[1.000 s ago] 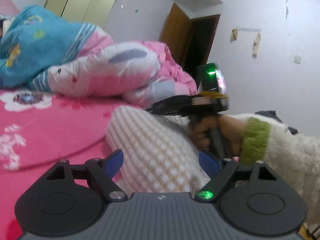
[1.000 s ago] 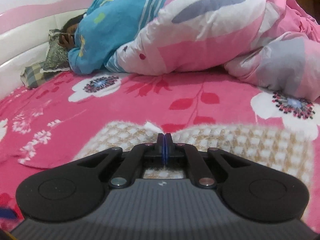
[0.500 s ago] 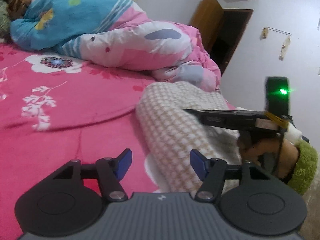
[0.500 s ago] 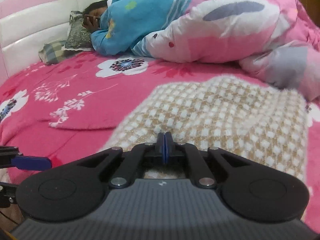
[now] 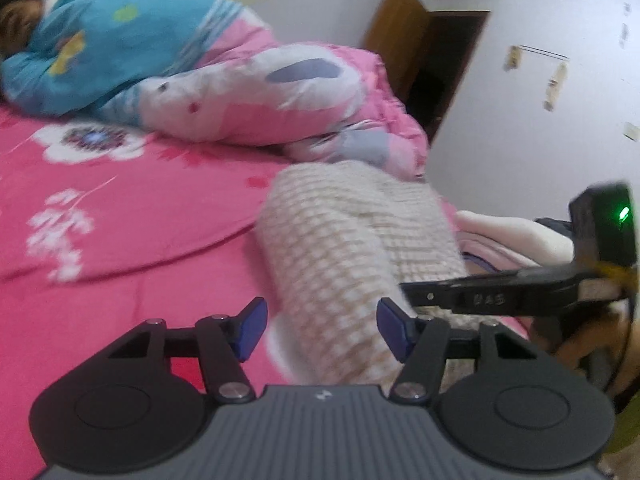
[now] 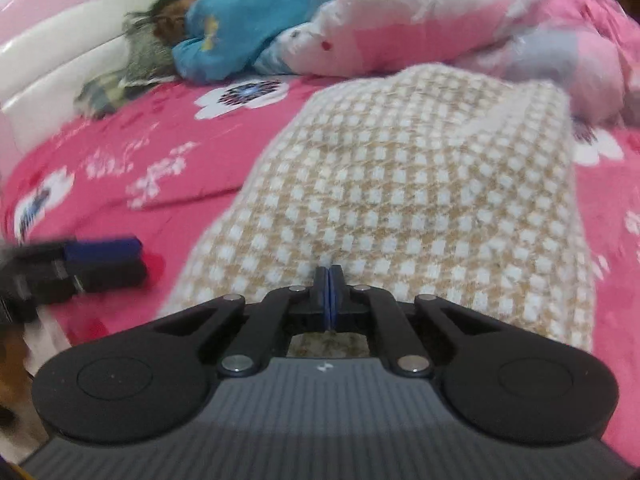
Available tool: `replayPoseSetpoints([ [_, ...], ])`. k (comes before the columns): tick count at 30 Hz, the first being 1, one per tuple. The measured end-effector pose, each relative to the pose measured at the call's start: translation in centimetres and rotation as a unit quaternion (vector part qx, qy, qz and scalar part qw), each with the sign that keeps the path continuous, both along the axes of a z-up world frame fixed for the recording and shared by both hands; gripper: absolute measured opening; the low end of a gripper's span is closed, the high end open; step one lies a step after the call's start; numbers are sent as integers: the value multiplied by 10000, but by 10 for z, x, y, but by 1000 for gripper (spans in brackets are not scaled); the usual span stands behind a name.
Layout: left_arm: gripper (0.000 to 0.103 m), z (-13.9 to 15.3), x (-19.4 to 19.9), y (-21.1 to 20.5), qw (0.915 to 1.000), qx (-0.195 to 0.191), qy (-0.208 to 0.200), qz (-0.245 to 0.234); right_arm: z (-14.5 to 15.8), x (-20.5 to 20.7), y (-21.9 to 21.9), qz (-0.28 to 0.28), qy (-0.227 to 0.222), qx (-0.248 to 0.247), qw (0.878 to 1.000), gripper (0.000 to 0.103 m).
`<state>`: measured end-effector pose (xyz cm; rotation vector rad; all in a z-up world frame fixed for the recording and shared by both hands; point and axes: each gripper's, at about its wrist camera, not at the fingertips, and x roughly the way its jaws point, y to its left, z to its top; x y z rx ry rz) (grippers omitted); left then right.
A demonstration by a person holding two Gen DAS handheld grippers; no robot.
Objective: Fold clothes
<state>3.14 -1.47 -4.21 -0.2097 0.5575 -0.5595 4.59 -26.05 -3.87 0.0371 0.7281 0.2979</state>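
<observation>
We see no container in either view, and the only writing is a small embossed mark on the side of the right hand-held gripper (image 5: 408, 290) at the right of the left wrist view, too blurred for us to read.

The checked garment (image 6: 420, 184), a beige and white knit, lies on the pink flowered bed sheet (image 6: 168, 200); in the right wrist view its long axis runs from the bottom centre of the frame up toward the quilt (image 6: 460, 28) at the upper right, and it widens a little toward the far end; in the left wrist view the same garment (image 5: 352, 248) runs from the bottom centre up to the middle right, humped along its length.

The right hand-held gripper (image 6: 329, 296) is clenched on the near edge of the garment; its blue pads meet with the cloth pinched between them. The left hand-held gripper (image 5: 320, 330) has its jaws closing; the near end of the garment lies between the blue fingers (image 5: 252, 328), and we cannot see the pads pressing on it; in the right wrist view it shows at the left edge, just beside the garment and over the sheet.

At the upper left of both views a person (image 5: 100, 44) in a blue top lies under the pink and white quilt; a dark doorway (image 5: 448, 76) stands at the upper right of the left wrist view.
</observation>
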Motion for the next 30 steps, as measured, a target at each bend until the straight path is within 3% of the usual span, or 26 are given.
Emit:
replayPoseSetpoints([
  [4, 61, -5, 2, -35, 9974, 551, -105, -453, 32, -24, -13, -29, -94, -9, 10000, 2],
  [7, 67, -21, 4, -48, 9937, 1041, 81, -416, 15, -32, -23, -134, 230, -384, 9989, 2],
  [8, 70, -27, 6, -52, 9922, 1157, 182, -416, -12, -27, -27, -247, 586, -536, 9965, 0],
  [10, 71, -30, 8, -54, 9912, 1221, 271, -438, -52, -26, -33, -193, 449, -547, 9973, 0],
  [12, 71, -29, 4, -56, 9896, 1367, 126, -425, -45, -24, -37, -334, 487, -360, 9976, 0],
  [15, 66, -13, -6, -54, 9890, 1376, -144, -518, -27, -23, -39, -153, 517, -467, 9975, 0],
  [17, 65, 3, -13, -54, 9877, 1383, -560, -462, -5, -27, -50, -206, 301, -385, 9986, 0],
  [21, 65, 30, 0, -83, 9783, 1359, -1425, -641, 46, -18, -68, -505, -772, -477, 9946, 2],
  [24, 56, 22, 28, -114, 9759, 1460, -1404, -813, 53, -1, -76, -410, -1469, -435, 9874, 2],
  [26, 49, 8, 48, -131, 9759, 1576, -1205, -913, 30, 13, -74, -105, -1653, -575, 9845, 1],
  [28, 48, -16, 53, -141, 9682, 1901, -1269, -1022, -23, 42, -77, -256, -759, -1063, 9911, 0],
  [29, 49, -25, 54, -146, 9635, 2066, -1331, -1065, -54, 48, -83, -330, -602, -1091, 9917, 0],
  [30, 49, -26, 51, -150, 9585, 2208, -1446, -1076, -63, 44, -88, -329, -799, -997, 9913, 0],
])
